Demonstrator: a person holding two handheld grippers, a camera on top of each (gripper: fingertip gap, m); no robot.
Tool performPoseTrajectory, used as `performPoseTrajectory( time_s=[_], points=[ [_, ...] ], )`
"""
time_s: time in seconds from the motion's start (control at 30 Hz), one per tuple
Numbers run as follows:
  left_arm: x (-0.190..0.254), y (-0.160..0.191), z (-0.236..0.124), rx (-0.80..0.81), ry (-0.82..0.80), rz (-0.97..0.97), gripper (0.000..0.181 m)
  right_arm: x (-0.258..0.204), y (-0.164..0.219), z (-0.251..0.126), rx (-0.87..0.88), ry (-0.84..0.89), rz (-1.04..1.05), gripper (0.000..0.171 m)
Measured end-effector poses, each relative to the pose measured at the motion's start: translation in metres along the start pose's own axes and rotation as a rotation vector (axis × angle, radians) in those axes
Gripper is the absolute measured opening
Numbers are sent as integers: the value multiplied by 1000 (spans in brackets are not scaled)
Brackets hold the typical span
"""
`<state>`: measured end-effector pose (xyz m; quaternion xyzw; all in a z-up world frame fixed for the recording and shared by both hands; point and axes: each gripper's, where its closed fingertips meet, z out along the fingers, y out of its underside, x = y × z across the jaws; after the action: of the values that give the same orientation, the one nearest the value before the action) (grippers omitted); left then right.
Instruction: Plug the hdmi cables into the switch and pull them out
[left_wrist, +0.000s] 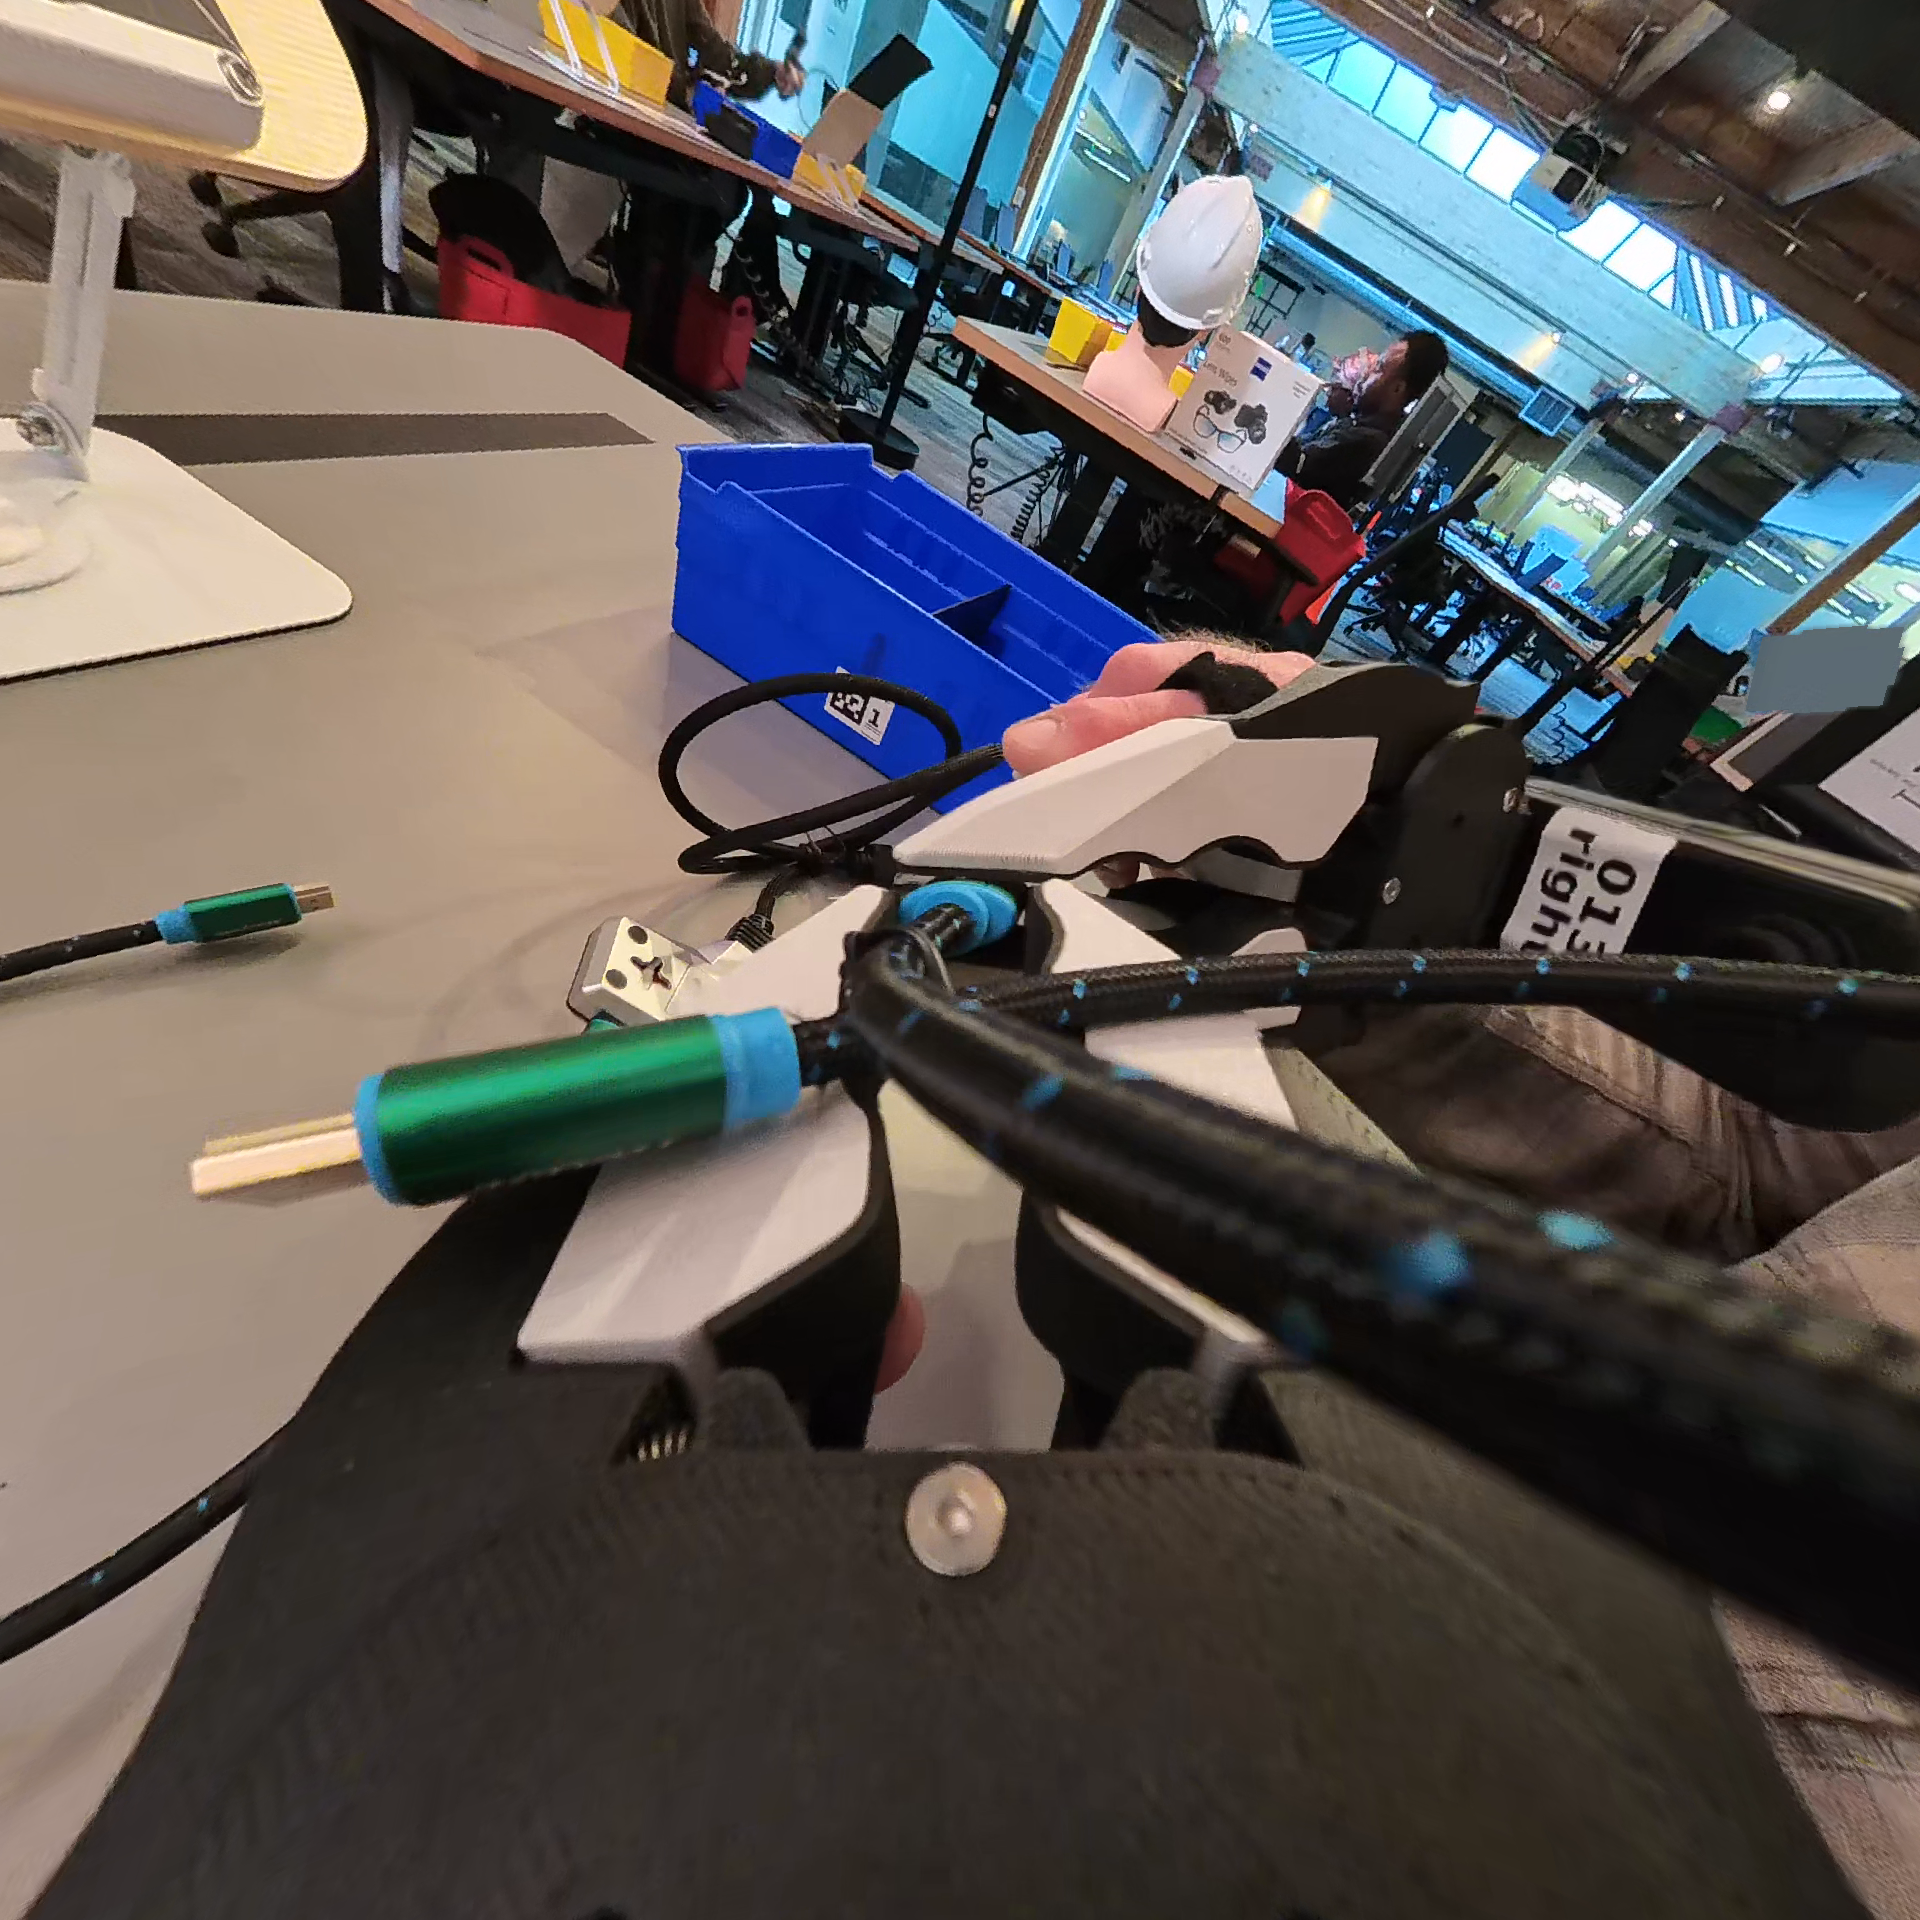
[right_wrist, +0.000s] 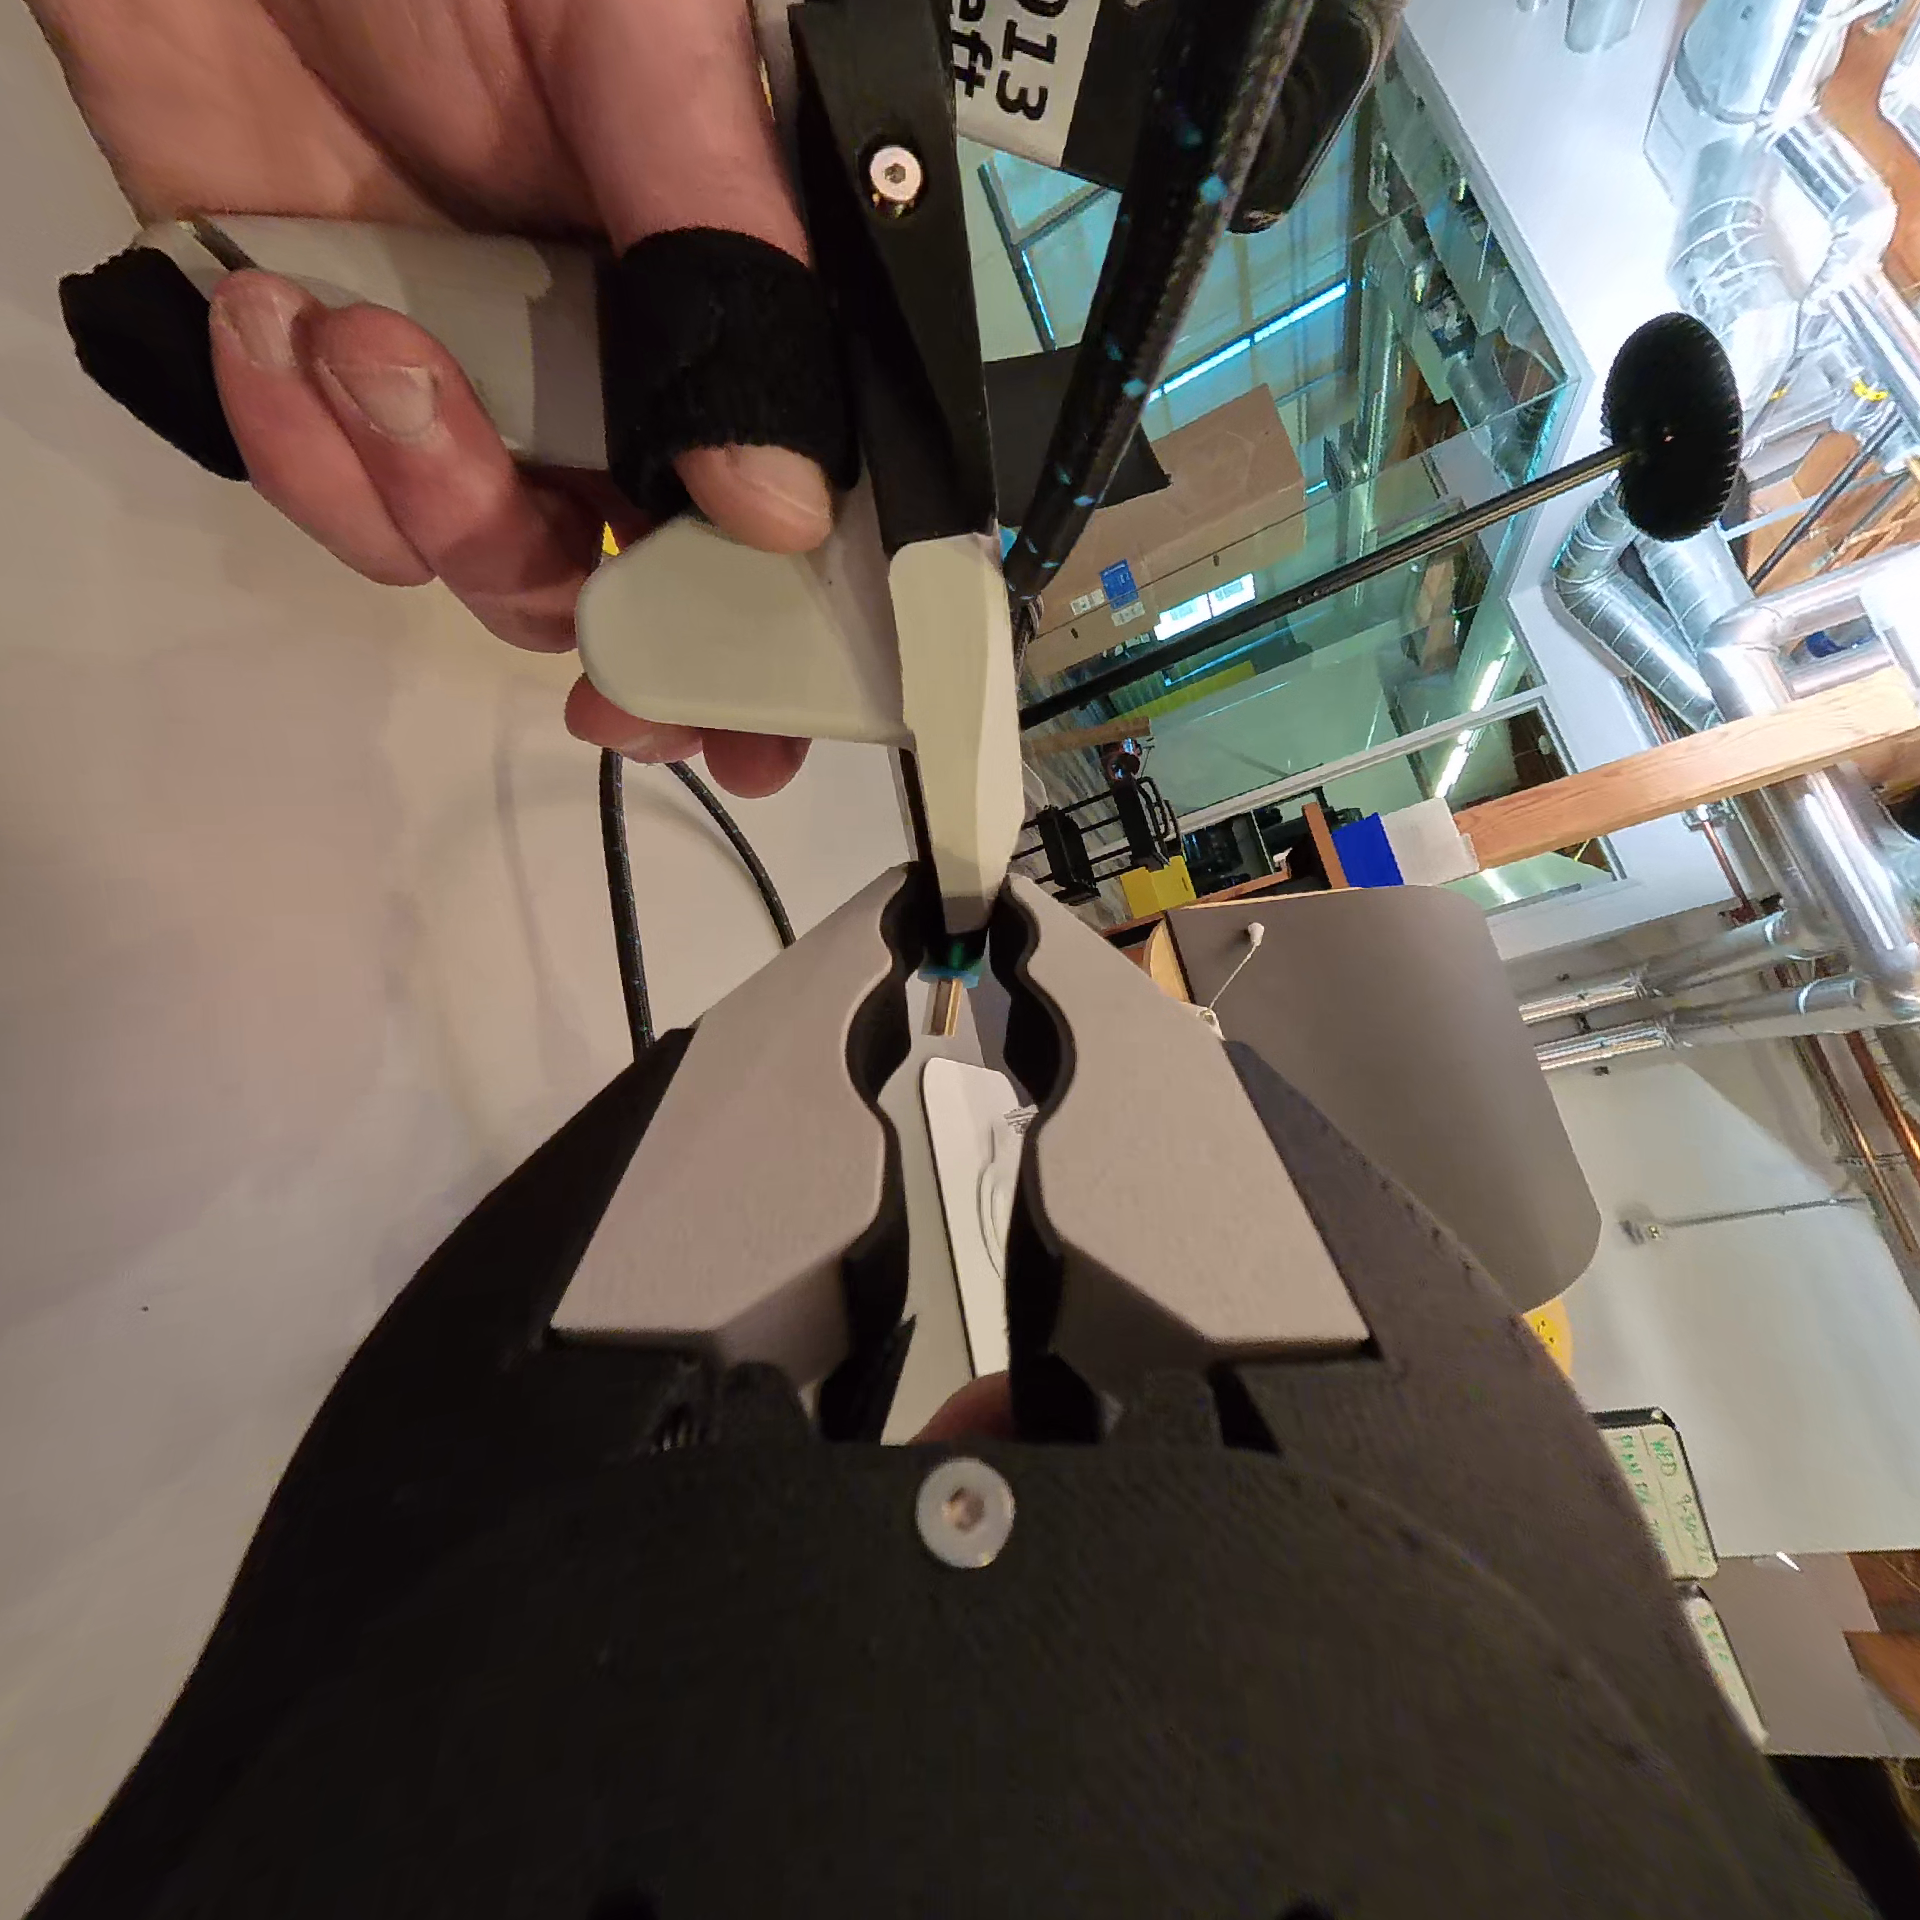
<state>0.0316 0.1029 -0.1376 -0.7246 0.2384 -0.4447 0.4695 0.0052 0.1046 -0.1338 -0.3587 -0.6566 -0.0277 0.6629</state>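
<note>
My left gripper is shut on an HDMI plug whose blue collar shows between the fingertips. A second green plug lies across my left finger, its braided cable sweeping right. The small silver switch sits just left of the left fingertip, with its thin black cable looped behind. A third green plug lies on the table at the left. My right gripper has its jaws almost together. Their tips flank the left gripper's finger and a small plug tip.
A blue bin stands on the grey table behind the switch. A white stand base is at the far left and also shows in the right wrist view. Other tables, chairs and a seated person fill the room behind. Left and right tips are no more than a few centimetres apart.
</note>
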Motion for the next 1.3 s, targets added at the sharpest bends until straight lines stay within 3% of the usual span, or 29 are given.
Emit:
performPoseTrajectory(
  time_s=[0.23,0.47,0.8,0.87,1.0,1.3],
  points=[
    [-3,-2,-2,20,-11,19,20,2,-2,1,20,11,52,12],
    [-10,-12,-15,94,44,28,20,16,18,-3,-11,19,241,34],
    [-21,-16,-25,118,38,66,20,5,37,0,-63,-57,332,43],
    [-24,-15,-25,109,24,80,20,-2,47,1,-101,-107,380,51],
    [-27,-13,-27,90,8,102,20,-35,72,1,-222,-279,409,84],
    [-33,-4,-27,47,-11,134,20,-79,101,-19,-460,-504,244,91]
  ],
)
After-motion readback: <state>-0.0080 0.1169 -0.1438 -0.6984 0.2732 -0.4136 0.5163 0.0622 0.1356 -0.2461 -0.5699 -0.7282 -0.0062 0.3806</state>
